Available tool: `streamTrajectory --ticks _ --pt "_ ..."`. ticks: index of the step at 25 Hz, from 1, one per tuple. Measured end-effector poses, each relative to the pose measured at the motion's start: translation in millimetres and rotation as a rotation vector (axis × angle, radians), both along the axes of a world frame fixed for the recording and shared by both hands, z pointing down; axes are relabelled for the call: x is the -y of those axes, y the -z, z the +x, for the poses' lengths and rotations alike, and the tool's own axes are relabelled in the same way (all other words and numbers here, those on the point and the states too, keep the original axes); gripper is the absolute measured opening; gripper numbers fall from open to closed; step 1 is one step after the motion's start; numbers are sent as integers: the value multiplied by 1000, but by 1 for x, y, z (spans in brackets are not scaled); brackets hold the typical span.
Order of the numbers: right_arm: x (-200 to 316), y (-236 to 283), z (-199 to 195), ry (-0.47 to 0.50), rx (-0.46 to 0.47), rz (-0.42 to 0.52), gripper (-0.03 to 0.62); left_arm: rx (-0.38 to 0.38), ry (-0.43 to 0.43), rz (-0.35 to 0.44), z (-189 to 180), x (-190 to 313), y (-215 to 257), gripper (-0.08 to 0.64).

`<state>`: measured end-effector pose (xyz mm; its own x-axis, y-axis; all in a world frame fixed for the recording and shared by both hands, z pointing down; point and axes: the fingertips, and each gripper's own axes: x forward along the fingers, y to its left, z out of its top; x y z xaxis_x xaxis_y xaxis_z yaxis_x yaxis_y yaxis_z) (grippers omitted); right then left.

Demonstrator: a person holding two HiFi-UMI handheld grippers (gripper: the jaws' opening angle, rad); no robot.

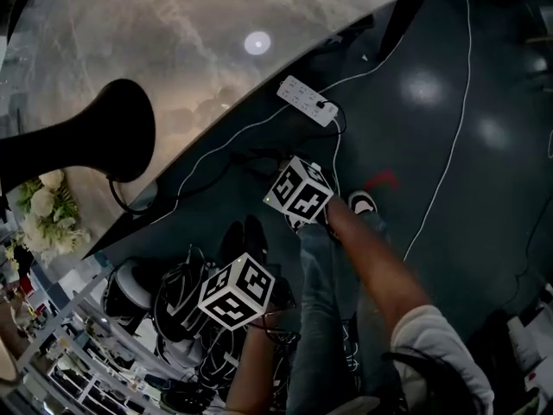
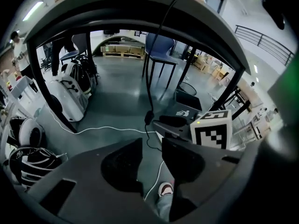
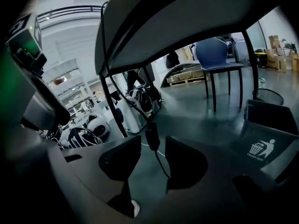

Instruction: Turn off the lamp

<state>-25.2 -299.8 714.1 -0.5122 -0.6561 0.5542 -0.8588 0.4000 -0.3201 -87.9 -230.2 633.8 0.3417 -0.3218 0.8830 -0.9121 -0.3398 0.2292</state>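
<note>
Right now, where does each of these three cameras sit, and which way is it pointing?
Head view: on the person's head, looking steeply down at the table edge and the floor; both forearms, jeans and a shoe show.
Left gripper view: on the left gripper, looking under the table; its open jaws show.
Right gripper view: on the right gripper, facing the hanging cord switch; its open jaws show.
Shared: both gripper views see the cord switch and a blue chair.
</note>
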Motion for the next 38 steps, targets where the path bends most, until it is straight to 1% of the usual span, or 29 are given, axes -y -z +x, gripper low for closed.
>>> streamTrajectory --ticks 2,4,5,7,8,9,10,12,14,15,16,18,20,21,22,24,26,27,29,30,33,35,38 --pt "6 -1 -8 33 18 -8 143 7 -13 2 -3 3 1 130" --pt "8 -2 -11 40 17 -22 138 9 -14 1 -6 6 3 129" --pt "9 -2 -10 39 13 -29 86 9 -12 1 -7 6 3 129" --pt "8 -1 -8 33 38 -39 75 7 -8 1 -9 7 5 129" --pt "7 0 -8 24 77 -48 71 6 -6 1 -9 7 5 130" --pt "5 3 -7 9 137 -61 69 6 -5 1 -10 6 6 129" --pt "4 8 -5 -10 219 -81 67 5 -6 2 -10 6 6 130" --pt "-3 23 1 -46 441 -135 67 -2 -31 4 -6 3 7 129" --pt "-13 45 13 -62 671 -179 66 -36 -105 10 4 -5 11 129" --pt "-19 56 20 -59 764 -191 66 -71 -161 12 12 -11 15 129" --pt "-25 67 27 -47 837 -200 66 -119 -222 10 22 -17 20 129" --pt "-38 87 38 -11 931 -218 64 -257 -327 -17 41 -31 34 130" --pt "-52 101 46 35 974 -254 63 -408 -381 -56 60 -41 50 130" --pt "-60 107 49 60 994 -278 63 -466 -396 -69 69 -44 58 130" --pt "-67 112 51 82 1023 -305 63 -505 -413 -77 77 -48 63 130" --pt "-79 126 53 111 1106 -343 63 -532 -469 -89 92 -54 69 156" --pt "-85 142 51 126 1193 -361 63 -559 -508 -122 103 -60 72 169" --pt "-88 147 49 134 1215 -369 63 -590 -506 -145 108 -63 74 169" --pt "-91 152 47 140 1219 -377 63 -646 -464 -179 115 -64 79 169" --pt "-91 153 47 139 1226 -376 63 -653 -439 -184 115 -63 79 169" --pt "-93 158 46 152 1267 -368 61 -627 -390 -183 112 -58 72 166" --pt "-95 159 43 168 1261 -366 61 -629 -369 -183 112 -57 70 164" --pt "-95 160 40 166 1267 -362 61 -641 -345 -197 111 -57 70 163"
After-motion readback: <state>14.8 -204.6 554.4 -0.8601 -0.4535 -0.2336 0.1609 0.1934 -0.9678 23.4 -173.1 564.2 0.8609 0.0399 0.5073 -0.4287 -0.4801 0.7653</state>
